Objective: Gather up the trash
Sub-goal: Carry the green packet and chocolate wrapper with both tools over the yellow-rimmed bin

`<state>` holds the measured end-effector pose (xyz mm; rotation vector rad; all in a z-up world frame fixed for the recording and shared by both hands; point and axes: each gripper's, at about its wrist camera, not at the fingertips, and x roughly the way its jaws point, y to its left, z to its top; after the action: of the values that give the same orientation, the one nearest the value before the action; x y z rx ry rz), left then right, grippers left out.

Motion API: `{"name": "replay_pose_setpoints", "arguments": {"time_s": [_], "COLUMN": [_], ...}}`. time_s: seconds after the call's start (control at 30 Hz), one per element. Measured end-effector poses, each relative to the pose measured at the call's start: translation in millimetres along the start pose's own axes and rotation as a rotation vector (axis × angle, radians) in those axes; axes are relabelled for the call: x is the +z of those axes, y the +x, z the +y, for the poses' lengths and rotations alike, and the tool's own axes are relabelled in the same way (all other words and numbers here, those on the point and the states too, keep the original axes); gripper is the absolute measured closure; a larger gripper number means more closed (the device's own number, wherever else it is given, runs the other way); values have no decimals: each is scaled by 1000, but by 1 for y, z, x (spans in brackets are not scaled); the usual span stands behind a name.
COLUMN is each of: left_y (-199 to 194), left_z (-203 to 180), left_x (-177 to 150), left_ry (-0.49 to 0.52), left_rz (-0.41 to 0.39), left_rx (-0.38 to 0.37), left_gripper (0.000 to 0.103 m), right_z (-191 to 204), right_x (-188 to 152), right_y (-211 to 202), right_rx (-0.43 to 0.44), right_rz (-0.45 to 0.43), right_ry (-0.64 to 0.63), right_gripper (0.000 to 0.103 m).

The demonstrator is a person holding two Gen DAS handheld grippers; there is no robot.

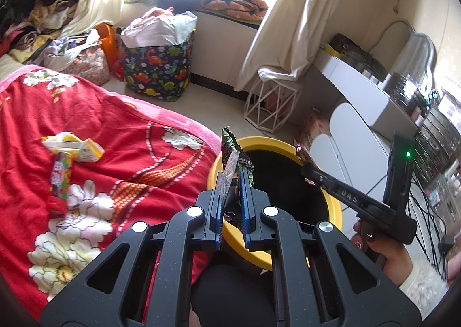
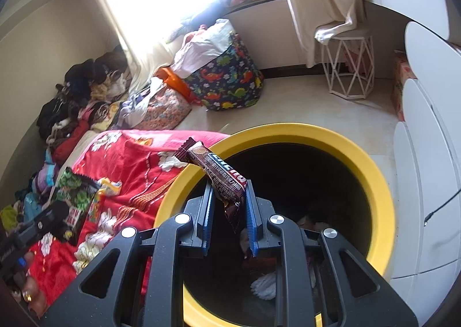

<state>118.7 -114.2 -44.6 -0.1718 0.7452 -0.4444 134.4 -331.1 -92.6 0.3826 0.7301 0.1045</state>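
Yellow-rimmed and black inside, the trash bin point(image 2: 371, 171) stands on the floor against the foot of the bed, and both pairs of tongs hang at its mouth. The right tongs point(image 2: 229, 200) are narrowed onto a brown snack-bar wrapper point(image 2: 219, 171), pinched near its lower end so that the rest slants up toward 11 o'clock over the bin's rim. Some scraps, one of them white, lie at the bottom of the bin.

Seen from the left wrist, the left tongs point(image 1: 233, 182) are squeezed tight on a green crinkled wrapper point(image 1: 230, 148) and a strip of clear plastic point(image 1: 229, 174), both standing up above the bin's near rim at its 9 o'clock side. The right tongs come in from 3 o'clock, carried by a hand point(image 1: 383, 249) in a white fuzzy sleeve.

On the red flowered blanket point(image 1: 121, 131), out toward 9 o'clock, more trash lies: a yellow-and-white carton point(image 1: 77, 148) touching a colourful tube-shaped packet point(image 1: 59, 177).
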Motion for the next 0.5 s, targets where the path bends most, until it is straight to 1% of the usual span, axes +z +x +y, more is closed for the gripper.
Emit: {"name": "replay_pose_setpoints", "arguments": {"time_s": [0.5], "left_y": [20], "left_z": [-40], "left_x": [-11], "left_ry": [78], "left_rz": [50], "left_rx": [-53], "left_gripper": [97], "right_z": [-30], "right_x": [3], "right_y": [-10], "right_rx": [-50], "right_rz": [-45], "right_ry": [67], "right_gripper": [83]}}
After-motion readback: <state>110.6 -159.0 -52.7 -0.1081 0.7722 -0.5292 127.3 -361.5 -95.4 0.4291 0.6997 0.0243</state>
